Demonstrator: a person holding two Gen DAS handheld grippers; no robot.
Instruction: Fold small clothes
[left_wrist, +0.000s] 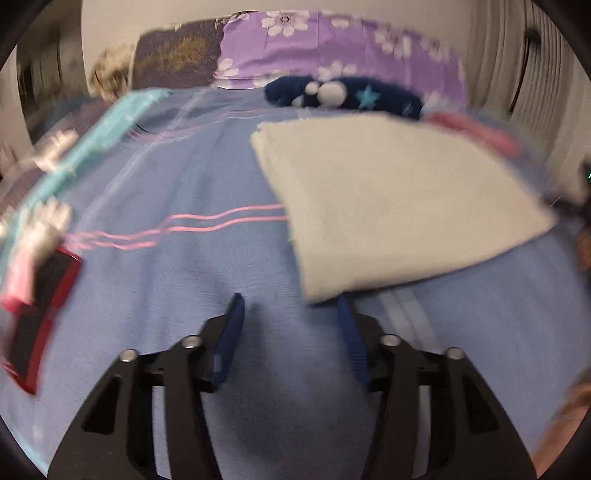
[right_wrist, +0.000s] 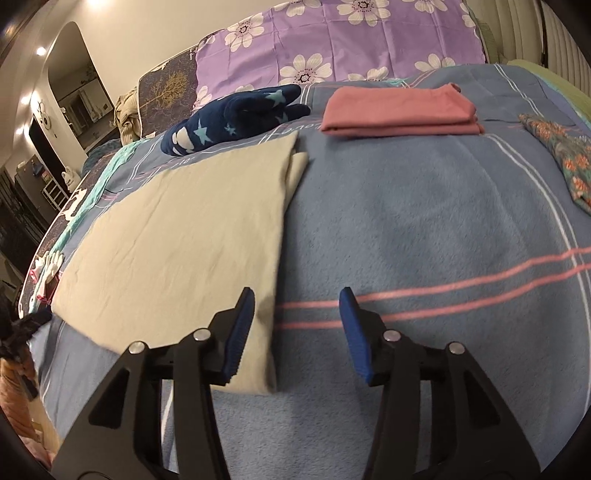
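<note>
Cream cloth (left_wrist: 391, 199), folded flat on the blue blanket (left_wrist: 166, 280), fills one to three o'clock in the blurred left-wrist view; the left gripper (left_wrist: 291, 306) is spread and empty, its corner just beside one pad. In the right-wrist view the cloth (right_wrist: 177, 251) lies at ten o'clock; the right gripper (right_wrist: 297, 299) gapes, empty. Best pinch both near corners squarely before folding.

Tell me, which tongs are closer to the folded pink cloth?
Right, probably. The right tongs face the pink cloth across open blue blanket. From the left tongs, it lies beyond the cream cloth.
</note>
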